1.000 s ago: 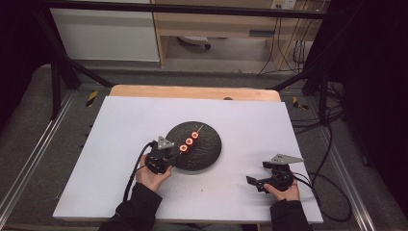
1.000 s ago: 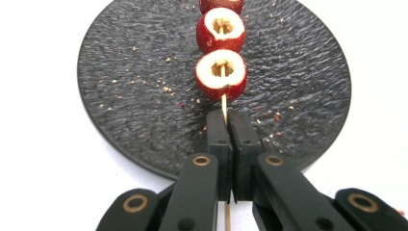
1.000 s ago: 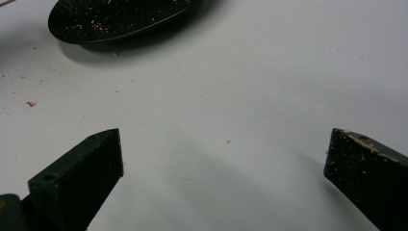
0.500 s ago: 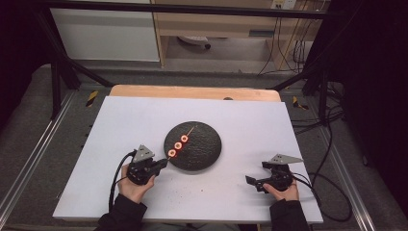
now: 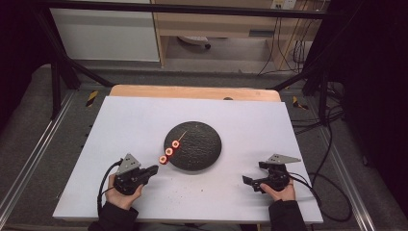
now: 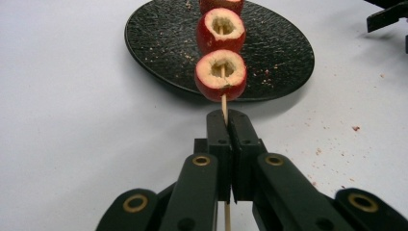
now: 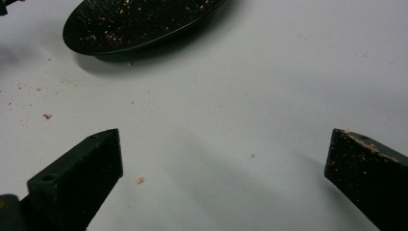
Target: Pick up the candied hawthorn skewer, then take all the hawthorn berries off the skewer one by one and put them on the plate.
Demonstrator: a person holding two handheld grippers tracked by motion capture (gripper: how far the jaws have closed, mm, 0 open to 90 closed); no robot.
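My left gripper [image 5: 153,169] [image 6: 226,116] is shut on the bare end of a thin wooden skewer [image 6: 223,103]. Three red fruit rings with pale hollow centres [image 5: 169,151] [image 6: 221,74] are threaded on it. The skewer slants up from the gripper over the left rim of a round black plate [image 5: 197,144] [image 6: 281,53]. My right gripper [image 5: 254,174] [image 7: 223,168] rests at the table's front right, jaws wide apart with bare table between them. The plate [image 7: 139,21] lies ahead of it.
The plate sits mid-table on a white board [image 5: 144,120], with crumbs scattered around it [image 7: 47,116]. A wooden table edge [image 5: 192,91] runs along the back. Cables [image 5: 322,187] trail off the right side. Metal rails flank the table.
My left hand has pulled back toward the front left, drawing the skewer with its fruit rings from the plate's middle to its left rim. The right hand has stayed put.
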